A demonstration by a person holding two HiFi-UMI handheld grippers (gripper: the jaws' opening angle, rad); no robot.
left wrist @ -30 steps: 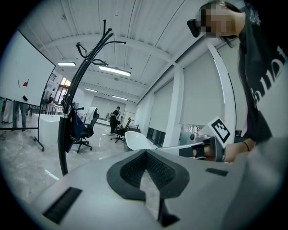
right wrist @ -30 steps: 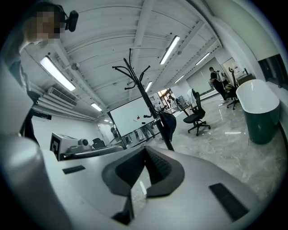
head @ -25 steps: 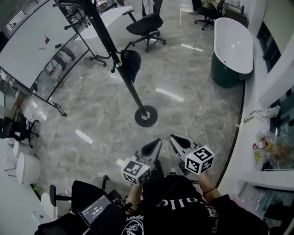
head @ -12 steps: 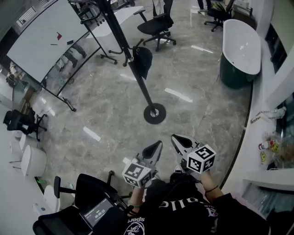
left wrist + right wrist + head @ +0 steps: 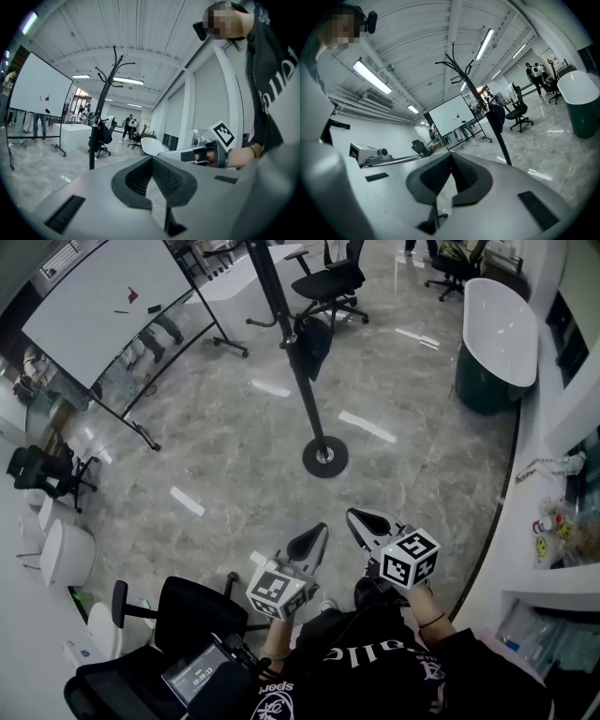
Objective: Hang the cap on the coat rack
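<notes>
Left gripper [image 5: 310, 544] and right gripper [image 5: 369, 525] were side by side, each with its jaws clenched together and nothing between them. A dark cap [image 5: 314, 337] – shape unclear – hung partway up the coat rack [image 5: 307, 399] pole, well apart from both across the marble floor [image 5: 225, 446].
</notes>
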